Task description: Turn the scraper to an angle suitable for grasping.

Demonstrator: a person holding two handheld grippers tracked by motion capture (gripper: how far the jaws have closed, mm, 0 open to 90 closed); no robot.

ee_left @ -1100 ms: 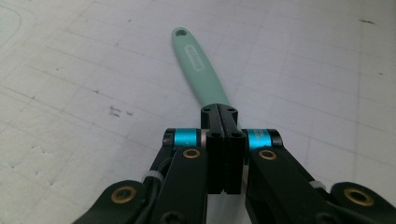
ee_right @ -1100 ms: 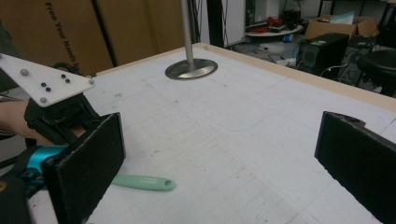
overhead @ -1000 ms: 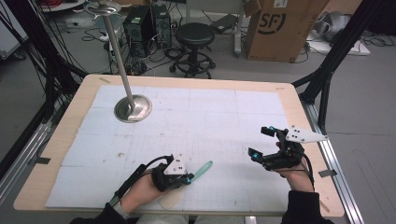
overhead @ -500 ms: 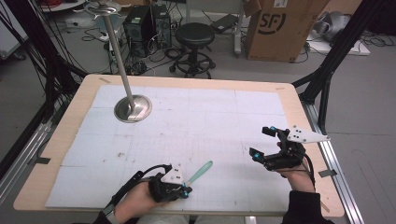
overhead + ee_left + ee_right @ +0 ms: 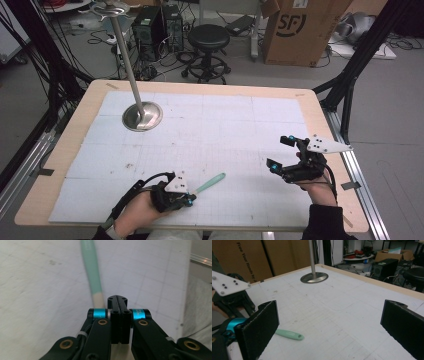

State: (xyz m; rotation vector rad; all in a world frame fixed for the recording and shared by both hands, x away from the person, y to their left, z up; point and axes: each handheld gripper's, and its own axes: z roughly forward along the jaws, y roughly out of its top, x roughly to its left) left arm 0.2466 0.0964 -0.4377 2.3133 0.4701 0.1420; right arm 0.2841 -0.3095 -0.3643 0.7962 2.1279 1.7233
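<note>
Left gripper [image 5: 189, 199]: sat near the desk's front edge, at about 7 o'clock from the desk's middle in the high view; its jaws were pressed together with no gap, pointing toward 2 o'clock.
Left gripper's hold: in the left gripper view the closed jaws [image 5: 117, 302] met face to face, and the green handle ran just beside them; whether they pinched its pale end could not be told.
Green handle [image 5: 210, 182]: a slim mint-green tool lay low over the white mat, slanting from the left gripper's tip out toward 2 o'clock; in the right gripper view [image 5: 289, 335] its rounded free end rested on the mat.
Right gripper [image 5: 280, 152]: hovered over the desk's right side, at about 4 o'clock from the middle, jaws wide apart with nothing between them; in its own view the two black pads stood at the far left and far right.
Metal stand [image 5: 142, 116]: a round steel base with an upright pole stood at about 10 o'clock on the desk, well apart from both grippers.
Desk [image 5: 320, 120]: wood-edged, covered by a white gridded mat [image 5: 225, 130].
</note>
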